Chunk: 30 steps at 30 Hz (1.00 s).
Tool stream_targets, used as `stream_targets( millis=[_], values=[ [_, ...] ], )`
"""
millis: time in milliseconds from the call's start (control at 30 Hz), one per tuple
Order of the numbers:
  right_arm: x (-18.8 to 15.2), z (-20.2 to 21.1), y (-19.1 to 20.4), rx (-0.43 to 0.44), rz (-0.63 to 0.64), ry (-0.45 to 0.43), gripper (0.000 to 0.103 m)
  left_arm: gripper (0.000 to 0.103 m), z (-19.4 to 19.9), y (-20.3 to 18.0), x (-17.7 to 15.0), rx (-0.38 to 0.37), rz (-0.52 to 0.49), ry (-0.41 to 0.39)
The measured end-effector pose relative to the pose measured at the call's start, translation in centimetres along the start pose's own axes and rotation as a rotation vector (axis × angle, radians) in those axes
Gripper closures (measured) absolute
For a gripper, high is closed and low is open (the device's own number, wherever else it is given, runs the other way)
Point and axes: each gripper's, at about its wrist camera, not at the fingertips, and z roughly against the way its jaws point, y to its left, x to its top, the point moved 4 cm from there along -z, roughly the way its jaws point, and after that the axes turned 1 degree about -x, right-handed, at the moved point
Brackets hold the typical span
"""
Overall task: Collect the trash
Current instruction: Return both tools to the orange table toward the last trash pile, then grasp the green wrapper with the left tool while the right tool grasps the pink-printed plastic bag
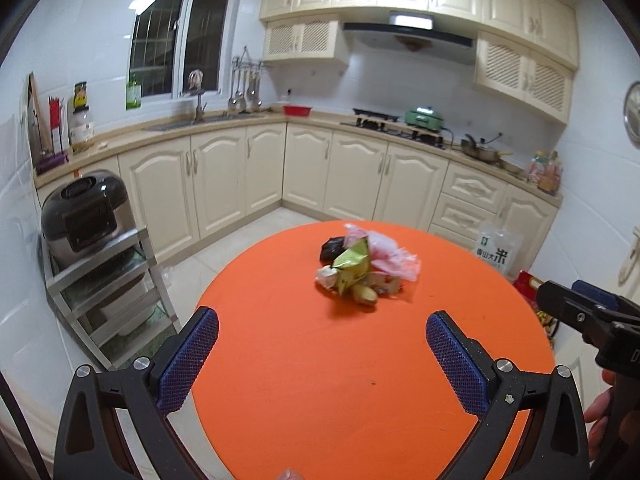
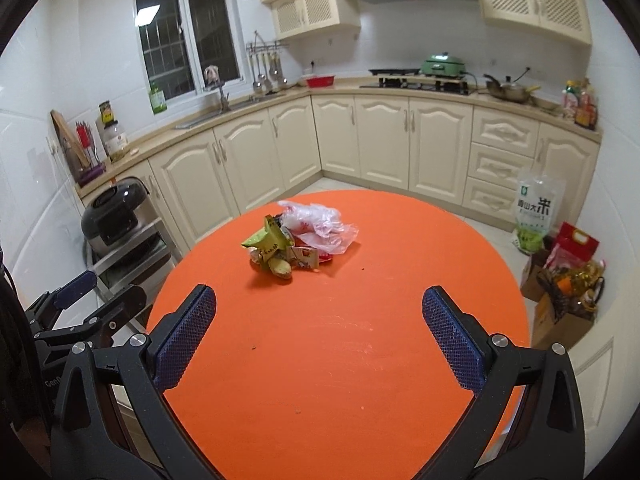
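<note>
A small pile of trash (image 1: pixel 366 266) lies on the far half of a round orange table (image 1: pixel 320 380): a green-yellow wrapper (image 1: pixel 352 266), a pink-white plastic bag (image 1: pixel 390 254), a dark lump, paper scraps and a yellowish peel. It also shows in the right wrist view (image 2: pixel 298 240). My left gripper (image 1: pixel 322 322) is open and empty over the table's near part, short of the pile. My right gripper (image 2: pixel 319 300) is open and empty, also short of the pile. The right gripper shows at the right edge of the left view (image 1: pixel 588 312); the left gripper at the left edge of the right view (image 2: pixel 84 300).
A metal rack (image 1: pixel 104 280) with a rice cooker (image 1: pixel 86 216) stands left of the table. A rice bag (image 2: pixel 536 212), a red bag and boxes (image 2: pixel 564 280) sit on the floor at right. Cream kitchen cabinets (image 2: pixel 380 140) and counter run behind.
</note>
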Motion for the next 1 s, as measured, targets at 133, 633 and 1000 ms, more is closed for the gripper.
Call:
stream_targets(
  millis=[133,633,1000],
  values=[
    [0.4,-2.7,-1.1,-0.011,-0.002,0.039,0.000,0.001,-3.6,-0.6,1.7,-0.002,-0.007,0.041],
    [3.6,-15.9,-5.0,0.016,-0.008,0.181,0.000,0.001,-26.2,-2.9,11.7,-0.027,-0.071,0.158],
    [4.8,-21.6,-4.4,0.081,-0.001,0.239,0.000,0.035,-34.8,-2.4,15.7,-0.108,-0.039,0.209]
  ],
)
